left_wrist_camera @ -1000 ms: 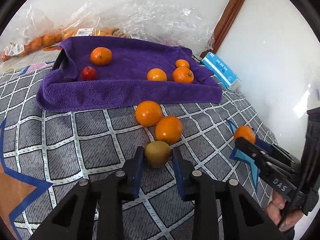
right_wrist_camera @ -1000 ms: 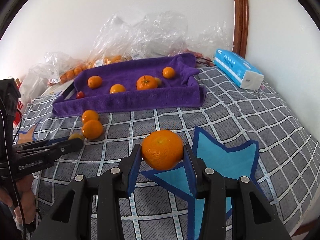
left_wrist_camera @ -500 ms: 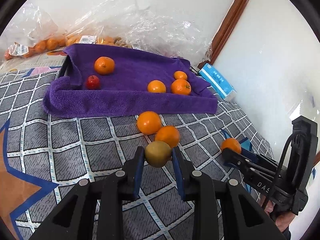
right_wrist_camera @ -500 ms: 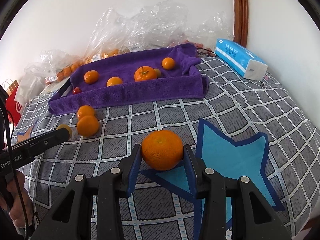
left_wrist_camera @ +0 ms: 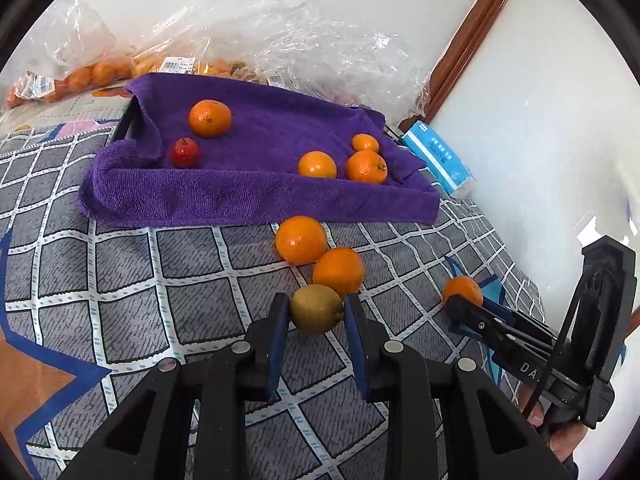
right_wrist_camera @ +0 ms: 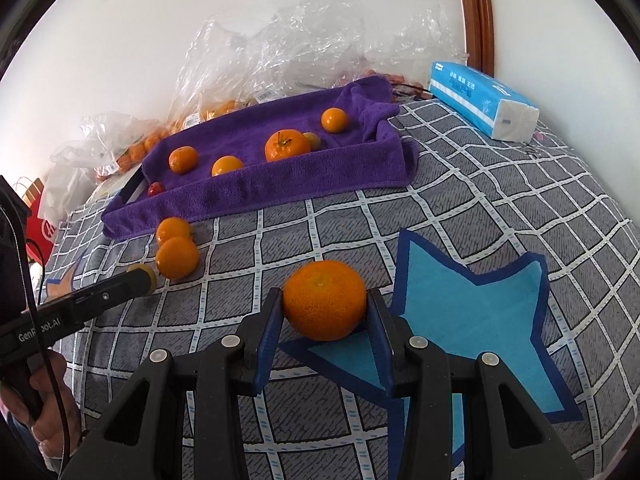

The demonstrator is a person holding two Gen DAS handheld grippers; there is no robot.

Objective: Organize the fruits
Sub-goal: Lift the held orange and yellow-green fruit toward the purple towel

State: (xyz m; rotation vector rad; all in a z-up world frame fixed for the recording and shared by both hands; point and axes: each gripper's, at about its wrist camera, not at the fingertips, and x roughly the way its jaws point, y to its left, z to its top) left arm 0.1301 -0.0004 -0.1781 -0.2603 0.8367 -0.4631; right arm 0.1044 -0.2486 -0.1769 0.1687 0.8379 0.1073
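Two fruits are gripped low in frame: left tongs [left_wrist_camera: 316, 312] clamp a kiwi [left_wrist_camera: 316, 309], right tongs [right_wrist_camera: 325, 309] an orange [right_wrist_camera: 325, 300]. Next, probably carry both to the purple towel [left_wrist_camera: 256, 196] above.

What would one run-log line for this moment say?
left gripper: shut on kiwi | right gripper: shut on orange | two loose oranges before purple towel tray
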